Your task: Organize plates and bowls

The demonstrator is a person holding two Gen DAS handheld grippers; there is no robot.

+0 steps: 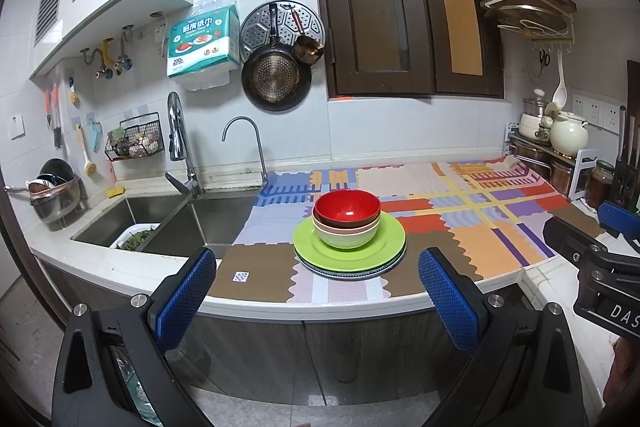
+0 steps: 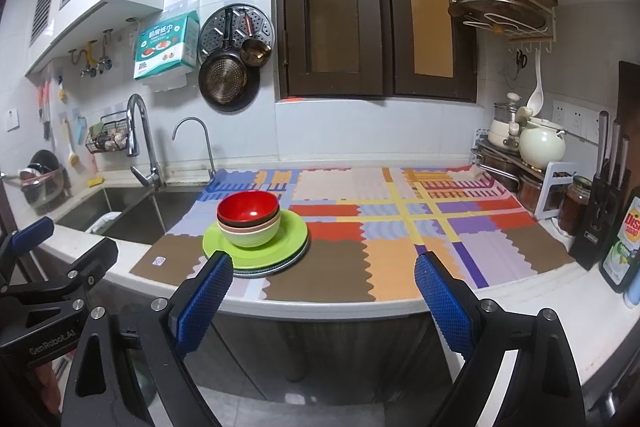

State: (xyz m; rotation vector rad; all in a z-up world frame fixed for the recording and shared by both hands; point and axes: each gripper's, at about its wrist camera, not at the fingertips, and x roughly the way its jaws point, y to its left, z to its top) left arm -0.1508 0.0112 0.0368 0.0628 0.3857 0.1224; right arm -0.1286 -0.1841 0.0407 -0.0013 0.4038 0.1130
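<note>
Both the left gripper [image 1: 318, 283] and the right gripper [image 2: 324, 285] are held wide apart, empty, short of the counter edge. A red bowl [image 1: 347, 207] is nested atop stacked bowls on a green plate [image 1: 384, 247], set on the patterned mat [image 1: 472, 223] near the sink [image 1: 208, 223].

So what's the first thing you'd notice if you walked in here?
Probably the shiny red bowl, on top of nested bowls on a green plate near the counter's front edge. Under them is a bright patchwork mat, right of the sink. Both grippers, left and right, hover open in front.
</note>
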